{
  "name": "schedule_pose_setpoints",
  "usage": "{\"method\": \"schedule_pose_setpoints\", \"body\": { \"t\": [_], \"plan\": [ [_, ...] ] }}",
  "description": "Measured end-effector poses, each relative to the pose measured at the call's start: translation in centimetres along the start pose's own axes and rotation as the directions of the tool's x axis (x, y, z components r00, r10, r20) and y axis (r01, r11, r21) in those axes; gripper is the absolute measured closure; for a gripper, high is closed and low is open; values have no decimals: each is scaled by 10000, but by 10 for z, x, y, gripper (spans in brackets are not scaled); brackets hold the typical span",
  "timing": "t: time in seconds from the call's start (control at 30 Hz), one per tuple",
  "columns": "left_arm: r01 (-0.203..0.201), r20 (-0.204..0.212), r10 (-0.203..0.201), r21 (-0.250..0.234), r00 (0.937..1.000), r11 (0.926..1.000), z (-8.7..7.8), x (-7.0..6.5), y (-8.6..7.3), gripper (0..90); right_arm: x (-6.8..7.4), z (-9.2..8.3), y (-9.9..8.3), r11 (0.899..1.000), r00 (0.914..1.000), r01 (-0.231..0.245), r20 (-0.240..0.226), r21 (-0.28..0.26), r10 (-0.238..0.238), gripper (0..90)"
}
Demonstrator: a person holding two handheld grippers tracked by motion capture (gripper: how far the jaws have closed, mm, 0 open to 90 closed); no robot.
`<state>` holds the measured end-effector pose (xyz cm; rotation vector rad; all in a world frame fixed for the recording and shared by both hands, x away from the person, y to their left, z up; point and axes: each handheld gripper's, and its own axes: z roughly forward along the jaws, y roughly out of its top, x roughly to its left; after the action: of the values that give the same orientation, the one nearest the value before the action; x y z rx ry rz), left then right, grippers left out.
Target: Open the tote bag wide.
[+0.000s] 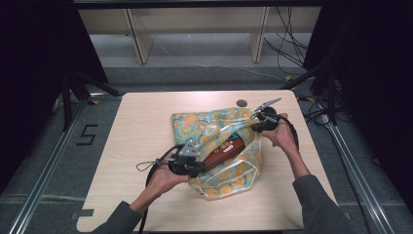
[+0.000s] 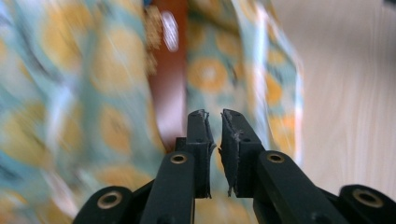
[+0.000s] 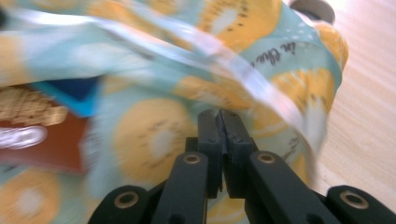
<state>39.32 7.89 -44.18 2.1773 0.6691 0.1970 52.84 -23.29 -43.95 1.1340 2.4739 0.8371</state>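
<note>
A teal plastic bag (image 1: 195, 122) printed with orange fruit slices lies in the middle of the table. Inside it a brown-red packet (image 1: 225, 148) lies slantwise. My left gripper (image 1: 203, 168) is at the bag's near left edge. In the left gripper view its jaws (image 2: 214, 114) stand a narrow gap apart with nothing between them, the blurred bag (image 2: 70, 93) and packet (image 2: 170, 70) just beyond. My right gripper (image 1: 254, 127) is at the bag's far right corner. Seen from the right gripper view, that gripper (image 3: 220, 113) is shut against the bag's film (image 3: 154, 135), with the packet (image 3: 46, 135) to its left.
The bag rests on a pale wooden table (image 1: 146, 122). A small dark round disc (image 1: 241, 103) sits near the far edge, just behind the bag. A looped cable (image 1: 143, 165) trails from the left gripper. Metal frame legs and floor cables surround the table.
</note>
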Motion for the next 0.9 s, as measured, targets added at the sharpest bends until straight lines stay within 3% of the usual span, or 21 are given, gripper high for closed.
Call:
{"method": "schedule_pose_setpoints", "body": {
  "t": [0.07, 0.1, 0.13, 0.17, 0.2, 0.27, 0.3, 0.33, 0.37, 0.43, 0.5, 0.6, 0.63, 0.67, 0.7, 0.73, 0.8, 0.83, 0.9],
  "plan": [
    [-145, -329, 140, -126, 9994, 9998, 3, 9, 14, 797, 7, -11, 1, 9995, 9997, 113, -230, -299, -120, 881],
    [50, -455, -57, -162, 9990, 9999, 7, 14, 20, 797, 12, -16, 3, 9998, 9990, -43, -438, -196, 34, 879],
    [-50, -602, 36, -236, 9982, 9997, 11, 21, 26, 797, 16, -18, 3, 9987, 9990, -90, -444, -504, 68, 878],
    [165, -672, -181, -245, 9976, 9996, 15, 26, 31, 798, 20, -22, 4, 9993, 9981, 93, -601, -368, -115, 877],
    [237, -648, -250, -211, 9976, 9995, 20, 31, 35, 798, 26, -21, 5, 9980, 9974, -14, -716, -626, -31, 877],
    [333, -831, -346, -165, 9959, 9993, 30, 37, 42, 801, 37, -21, 6, 9979, 9942, 224, -1036, -604, -286, 877],
    [316, -859, -321, -75, 9958, 9995, 36, 39, 45, 801, 42, -16, 6, 9941, 9858, 786, -1429, -749, -887, 877],
    [188, -1026, -171, 158, 9946, 9997, 41, 42, 47, 800, 47, -13, 7, 9929, 9801, 977, -1670, -672, -1078, 877],
    [130, -1353, -87, 315, 9908, 9994, 45, 45, 49, 800, 53, -9, 7, 9944, 9798, 991, -1710, -363, -1039, 877],
    [398, -1700, -322, 418, 9849, 9983, 52, 57, 50, 803, 58, 0, 7, 9908, 9777, 1350, -1609, -104, -1349, 878],
    [649, -2345, -508, 528, 9708, 9965, 56, 72, 48, 807, 56, 8, 6, 9896, 9838, 1420, -1136, 236, -1384, 882],
    [1038, -2967, -752, 819, 9520, 9912, 57, 96, 40, 813, 45, 13, 4, 9953, 9927, 962, -744, 122, -950, 891],
    [1438, -2966, -1204, 583, 9474, 9879, 59, 102, 36, 815, 41, 13, 3, 9980, 9948, 621, -818, 91, -612, 890],
    [1634, -3070, -1388, 560, 9415, 9850, 58, 109, 32, 816, 37, 11, 2, 9994, 9958, 332, -859, 128, -319, 890],
    [1589, -3079, -1289, 744, 9426, 9845, 55, 114, 30, 823, 29, 11, 1, 9993, 9958, 347, -847, -162, -360, 889],
    [1813, -3129, -1586, 449, 9365, 9824, 54, 117, 28, 825, 27, 10, 0, 9999, 9963, 24, -855, -98, -32, 889],
    [1784, -3452, -1485, 564, 9267, 9823, 47, 124, 26, 820, 17, 11, -3, 9991, 9982, -167, -576, -395, 144, 889],
    [1850, -3585, -1522, 588, 9210, 9810, 44, 127, 24, 821, 13, 10, -4, 9992, 9974, -333, -652, -241, 316, 889],
    [2070, -3636, -1742, 528, 9151, 9769, 39, 133, 21, 823, 6, 15, -9, 9956, 9959, -549, -760, -758, 491, 889]
  ]
}}
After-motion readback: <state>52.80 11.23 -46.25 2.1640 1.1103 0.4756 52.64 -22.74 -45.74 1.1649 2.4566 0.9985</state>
